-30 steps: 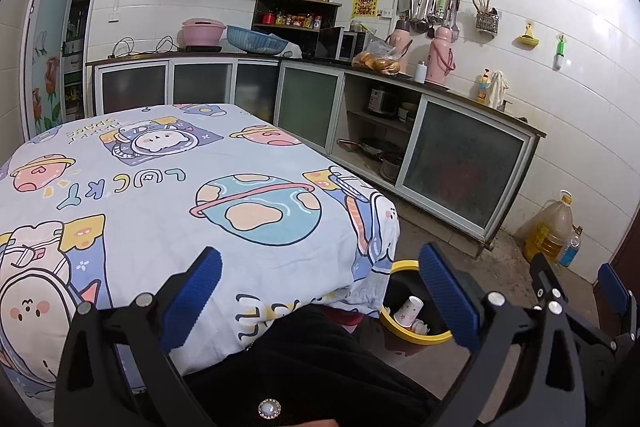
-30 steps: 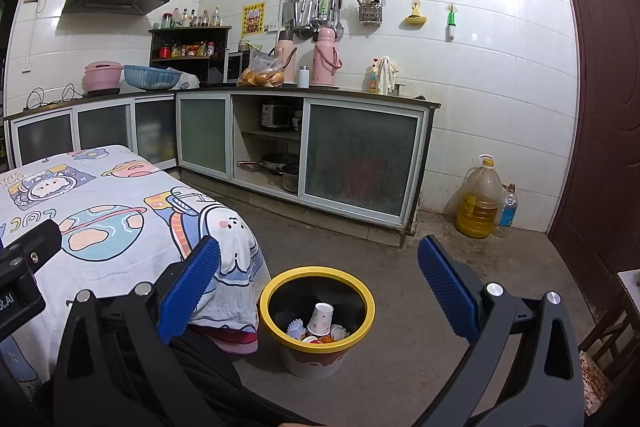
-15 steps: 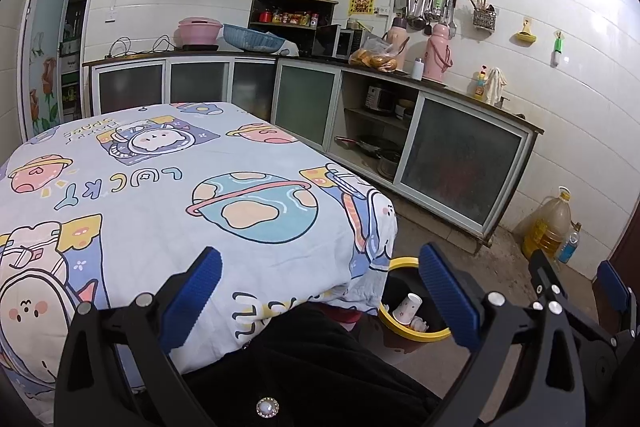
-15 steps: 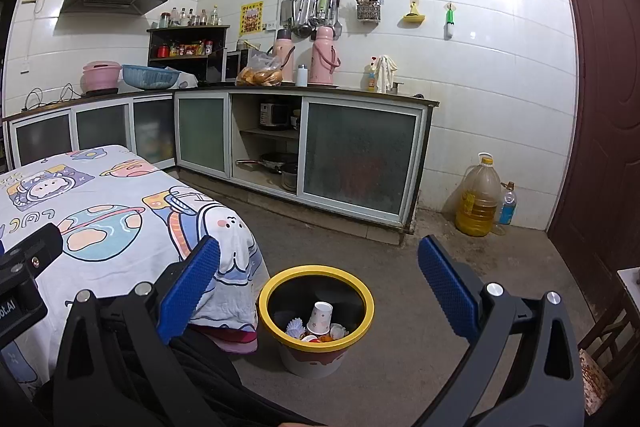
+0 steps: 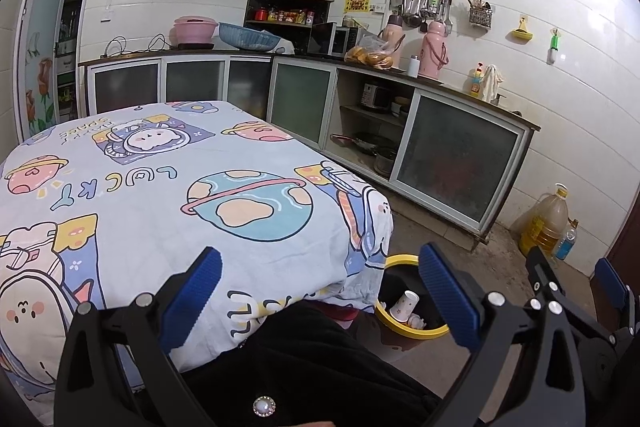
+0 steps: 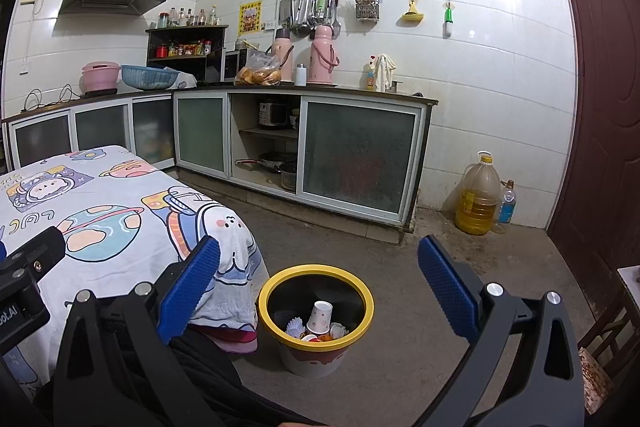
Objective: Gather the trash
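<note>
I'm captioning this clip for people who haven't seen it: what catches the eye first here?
The cartoon space-print tablecloth fills the left and is bare on top. On the floor at its corner stands a yellow-rimmed trash bin holding a paper cup and other scraps. The left gripper and right gripper both gape open and empty in front.
</note>
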Available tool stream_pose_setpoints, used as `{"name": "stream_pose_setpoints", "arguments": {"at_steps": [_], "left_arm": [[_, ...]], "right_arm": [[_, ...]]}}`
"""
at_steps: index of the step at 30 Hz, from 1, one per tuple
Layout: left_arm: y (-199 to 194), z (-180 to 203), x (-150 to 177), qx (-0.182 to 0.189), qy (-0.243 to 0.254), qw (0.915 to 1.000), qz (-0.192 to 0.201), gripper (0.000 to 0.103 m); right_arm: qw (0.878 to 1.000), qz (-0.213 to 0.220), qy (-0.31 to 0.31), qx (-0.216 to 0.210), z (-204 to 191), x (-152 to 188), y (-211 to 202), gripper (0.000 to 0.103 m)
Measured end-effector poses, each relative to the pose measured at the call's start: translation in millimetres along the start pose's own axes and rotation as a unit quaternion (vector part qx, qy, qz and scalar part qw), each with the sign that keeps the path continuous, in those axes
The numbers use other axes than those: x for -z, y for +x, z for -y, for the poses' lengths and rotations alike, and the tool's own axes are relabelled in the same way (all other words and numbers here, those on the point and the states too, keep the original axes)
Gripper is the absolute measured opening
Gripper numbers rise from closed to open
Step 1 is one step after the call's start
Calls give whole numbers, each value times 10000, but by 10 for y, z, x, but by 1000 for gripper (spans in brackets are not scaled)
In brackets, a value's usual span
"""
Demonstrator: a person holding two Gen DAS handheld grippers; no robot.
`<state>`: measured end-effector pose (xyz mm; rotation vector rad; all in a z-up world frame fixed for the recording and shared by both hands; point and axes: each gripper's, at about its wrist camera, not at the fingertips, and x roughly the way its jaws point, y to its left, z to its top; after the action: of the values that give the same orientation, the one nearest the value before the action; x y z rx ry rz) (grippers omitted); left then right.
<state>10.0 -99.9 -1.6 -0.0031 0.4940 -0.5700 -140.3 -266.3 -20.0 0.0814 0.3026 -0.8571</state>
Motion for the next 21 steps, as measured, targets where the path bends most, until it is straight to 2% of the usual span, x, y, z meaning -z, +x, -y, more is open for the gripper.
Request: {"name": "stream_pose_setpoints", "arguments": {"at_steps": [21], "left_arm": [[-1,6,12,31,-1,10000,-14,95]], "right_arm": [[10000,-45,15,27,7,43,-8,95]]}}
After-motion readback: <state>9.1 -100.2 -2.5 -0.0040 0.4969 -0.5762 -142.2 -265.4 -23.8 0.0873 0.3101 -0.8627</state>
